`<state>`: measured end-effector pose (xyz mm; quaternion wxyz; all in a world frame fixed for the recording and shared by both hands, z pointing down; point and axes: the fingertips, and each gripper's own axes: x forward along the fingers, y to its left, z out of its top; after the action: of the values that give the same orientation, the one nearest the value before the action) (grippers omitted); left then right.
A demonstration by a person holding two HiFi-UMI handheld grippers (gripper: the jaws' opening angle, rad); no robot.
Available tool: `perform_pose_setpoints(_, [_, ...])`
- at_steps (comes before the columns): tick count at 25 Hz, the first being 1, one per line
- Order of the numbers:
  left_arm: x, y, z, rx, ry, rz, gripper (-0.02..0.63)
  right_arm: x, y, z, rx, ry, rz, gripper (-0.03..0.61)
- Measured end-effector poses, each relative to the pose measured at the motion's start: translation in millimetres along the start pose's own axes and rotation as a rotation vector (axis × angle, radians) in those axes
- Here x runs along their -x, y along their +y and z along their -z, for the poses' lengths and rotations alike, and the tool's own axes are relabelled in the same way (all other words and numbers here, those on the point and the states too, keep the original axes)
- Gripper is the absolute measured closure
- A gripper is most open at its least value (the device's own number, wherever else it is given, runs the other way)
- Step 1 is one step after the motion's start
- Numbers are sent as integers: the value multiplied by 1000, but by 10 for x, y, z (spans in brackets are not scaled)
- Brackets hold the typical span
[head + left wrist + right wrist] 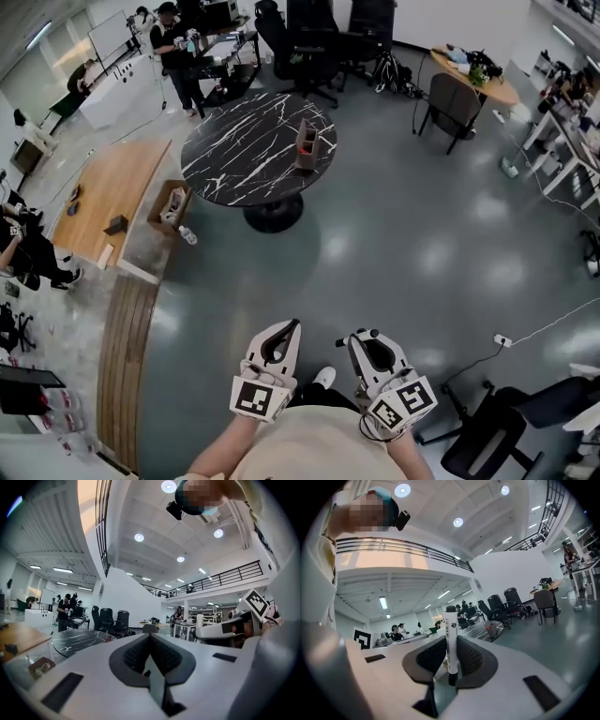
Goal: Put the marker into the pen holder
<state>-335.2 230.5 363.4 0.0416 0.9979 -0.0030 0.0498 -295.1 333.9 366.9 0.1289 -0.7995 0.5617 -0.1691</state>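
A white marker with a black cap [450, 639] stands upright between the jaws of my right gripper [449, 667], which is shut on it. My left gripper [150, 641] is shut with nothing in it. In the head view both grippers are held close to the person's body at the bottom, left gripper [292, 326] beside right gripper [362, 336]. The brown pen holder [307, 145] stands on the right part of a round black marble table [234, 155], far ahead of both grippers. From the right gripper view the pen holder [491, 629] looks small, on the distant table.
Grey floor lies between me and the table. Black office chairs [309, 42] stand behind it, and a chair [454, 105] at a wooden desk is at the upper right. A wooden platform [108, 202] with a box runs along the left. People [173, 52] stand at the far left.
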Motion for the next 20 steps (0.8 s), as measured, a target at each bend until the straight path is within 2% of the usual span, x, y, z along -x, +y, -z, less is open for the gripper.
perform_pose_setpoints(3, [-362,-119,93,3,22,25,606,40,-324,12,-29,8,33,495])
perform_pose_setpoints(10, [-1522,-151,92,62,-37,60,606,-124,-1314,-161,-36,23,118,495])
perform_pose_setpoints(14, [-2281,-72,28,76,-48,57,606,-425,-1990,-465,-35,38,136,495])
perform_pose_setpoints(20, [-3198,70,-223,102,-66,67,606,-953,-2682,-1179,24,10,115,495])
